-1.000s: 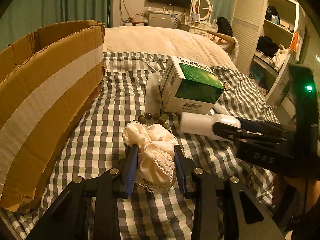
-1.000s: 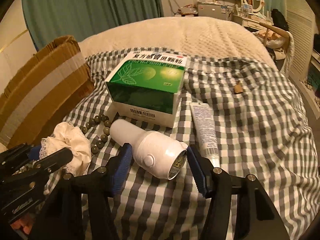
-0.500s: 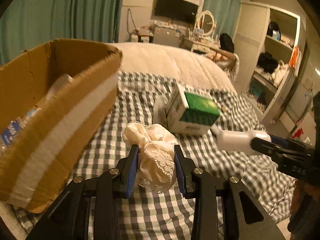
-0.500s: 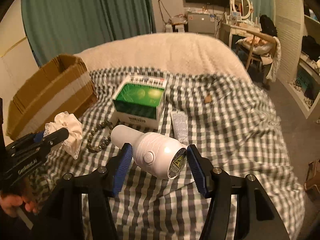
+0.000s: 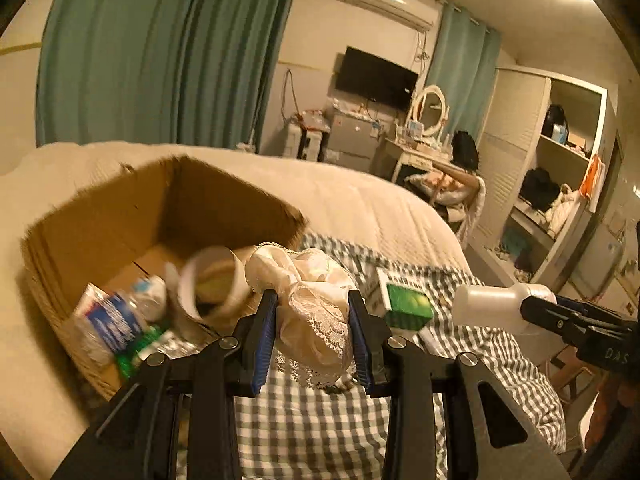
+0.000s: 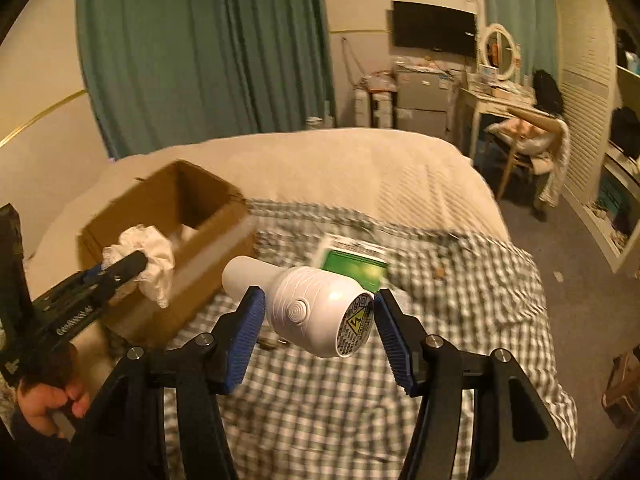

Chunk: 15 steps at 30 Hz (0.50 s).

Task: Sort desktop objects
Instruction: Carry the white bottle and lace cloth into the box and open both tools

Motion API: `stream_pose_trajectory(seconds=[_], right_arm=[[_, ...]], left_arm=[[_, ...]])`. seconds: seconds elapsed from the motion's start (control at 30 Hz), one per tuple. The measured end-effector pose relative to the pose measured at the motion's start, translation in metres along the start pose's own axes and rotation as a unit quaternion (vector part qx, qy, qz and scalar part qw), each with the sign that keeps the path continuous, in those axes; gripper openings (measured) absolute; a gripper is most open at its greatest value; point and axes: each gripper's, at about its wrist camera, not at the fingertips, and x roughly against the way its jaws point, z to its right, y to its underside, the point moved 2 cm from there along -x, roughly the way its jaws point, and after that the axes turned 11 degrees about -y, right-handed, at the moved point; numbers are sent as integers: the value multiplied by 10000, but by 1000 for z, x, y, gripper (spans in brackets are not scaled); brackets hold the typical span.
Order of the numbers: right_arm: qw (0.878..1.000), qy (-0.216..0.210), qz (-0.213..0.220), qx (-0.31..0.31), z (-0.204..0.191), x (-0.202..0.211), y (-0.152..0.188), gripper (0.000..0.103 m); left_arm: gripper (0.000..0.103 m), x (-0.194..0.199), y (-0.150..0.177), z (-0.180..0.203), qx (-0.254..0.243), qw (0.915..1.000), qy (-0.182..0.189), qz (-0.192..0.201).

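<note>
Carrying a cream lace cloth [image 5: 308,304] in the left gripper [image 5: 312,332], jaws pinching it, the person is hovering at the rim of the cardboard box [image 5: 100,216], left of frame. Next, I judge, comes releasing over the opening. The right gripper [image 6: 320,320] is clamping a white bottle-shaped device [image 6: 316,312], centre frame. Only the left wrist view is showing the packets already inside; only the right shows a hand [image 6: 48,400].

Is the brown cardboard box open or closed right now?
Open: the brown cardboard box has no lid over it, and packets and a bottle lie visible inside.
</note>
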Motion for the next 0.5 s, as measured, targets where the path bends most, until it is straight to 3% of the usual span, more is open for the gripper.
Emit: stream_pose_trajectory(seconds=[0.27, 0.5], right_arm=[[9977, -642, 93, 222, -70, -34, -38, 56], [9925, -1210, -32, 156, -123, -103, -71, 56]], left_arm=[[35, 21, -29, -50, 252, 9978, -381, 473], [35, -4, -32, -95, 531, 9961, -655, 252]])
